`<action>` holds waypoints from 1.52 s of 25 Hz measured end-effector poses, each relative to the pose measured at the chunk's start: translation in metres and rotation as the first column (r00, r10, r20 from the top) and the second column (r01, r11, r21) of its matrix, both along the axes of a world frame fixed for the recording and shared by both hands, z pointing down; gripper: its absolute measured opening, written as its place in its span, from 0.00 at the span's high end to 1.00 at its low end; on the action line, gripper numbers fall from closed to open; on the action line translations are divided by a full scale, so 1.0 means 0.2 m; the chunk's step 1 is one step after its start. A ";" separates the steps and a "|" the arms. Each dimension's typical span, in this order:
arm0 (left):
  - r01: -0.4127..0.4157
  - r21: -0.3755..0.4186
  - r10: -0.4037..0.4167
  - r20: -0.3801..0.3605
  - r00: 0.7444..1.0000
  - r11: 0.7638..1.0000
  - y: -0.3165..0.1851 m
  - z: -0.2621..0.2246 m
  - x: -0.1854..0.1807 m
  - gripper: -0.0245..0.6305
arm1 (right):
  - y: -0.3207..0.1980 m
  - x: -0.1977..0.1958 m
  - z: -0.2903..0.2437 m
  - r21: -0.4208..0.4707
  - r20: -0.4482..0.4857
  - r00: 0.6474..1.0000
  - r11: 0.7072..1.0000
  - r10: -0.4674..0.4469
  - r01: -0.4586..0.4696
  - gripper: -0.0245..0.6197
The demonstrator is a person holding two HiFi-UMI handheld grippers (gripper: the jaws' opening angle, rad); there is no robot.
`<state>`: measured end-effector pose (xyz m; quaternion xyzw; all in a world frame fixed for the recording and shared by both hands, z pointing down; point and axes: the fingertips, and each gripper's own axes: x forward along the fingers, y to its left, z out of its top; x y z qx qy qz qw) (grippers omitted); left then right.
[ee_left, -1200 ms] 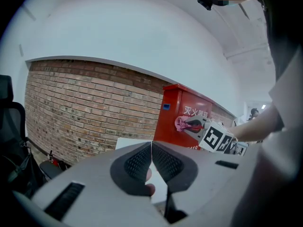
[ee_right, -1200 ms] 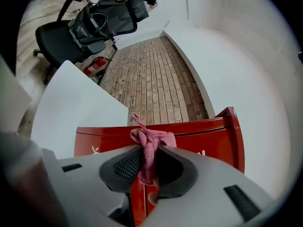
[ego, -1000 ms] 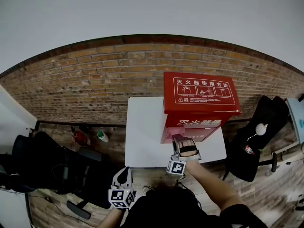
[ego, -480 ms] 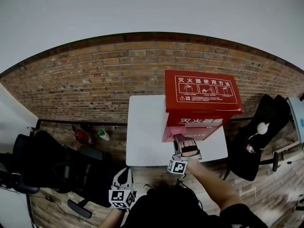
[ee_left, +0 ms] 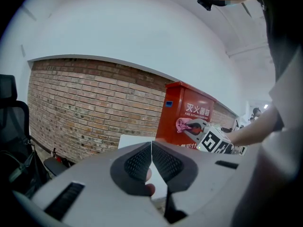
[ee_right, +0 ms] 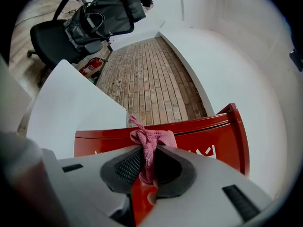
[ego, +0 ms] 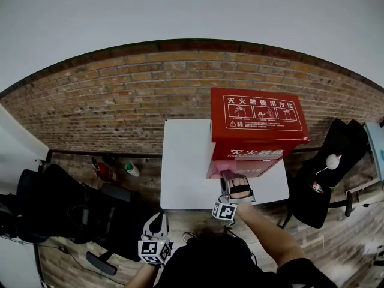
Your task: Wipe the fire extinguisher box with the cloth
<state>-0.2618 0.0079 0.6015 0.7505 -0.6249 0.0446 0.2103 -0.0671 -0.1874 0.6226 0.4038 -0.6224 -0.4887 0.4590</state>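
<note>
A red fire extinguisher box [ego: 255, 128] with white lettering stands on a white table [ego: 183, 167] against a brick wall. My right gripper [ego: 233, 183] is shut on a pink cloth [ee_right: 150, 143] and holds it against the box's front face [ee_right: 208, 141], near its lower left. In the left gripper view the box [ee_left: 189, 115] and the pink cloth [ee_left: 183, 125] show to the right. My left gripper [ego: 157, 228] hangs low by the table's near left corner, away from the box, its jaws closed with nothing between them.
A black office chair [ego: 66, 212] stands at the left and another chair with a bag [ego: 327, 164] at the right. A small red extinguisher [ego: 103, 173] and a bottle [ego: 131, 169] lie on the wooden floor by the brick wall [ego: 120, 101].
The right gripper with the cloth has stayed on the box's front face with hardly any shift. The left gripper has sunk slightly lower.
</note>
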 end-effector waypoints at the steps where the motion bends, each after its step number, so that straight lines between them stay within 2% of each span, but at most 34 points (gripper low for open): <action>1: 0.001 -0.001 -0.001 0.000 1.000 1.000 0.00 0.00 0.00 0.93 | 0.00 0.00 0.00 0.002 0.001 1.000 1.000 0.002 -0.002 0.84; 23: 0.040 -0.030 -0.040 0.010 0.999 0.999 0.03 0.03 -0.07 0.93 | 0.01 -0.01 0.32 -0.108 -0.023 1.000 0.994 0.005 -0.007 0.84; 38: 0.059 -0.013 -0.059 0.036 0.998 0.998 0.05 0.04 -0.12 0.93 | 0.01 -0.01 0.53 -0.196 -0.045 0.999 0.980 0.008 -0.016 0.84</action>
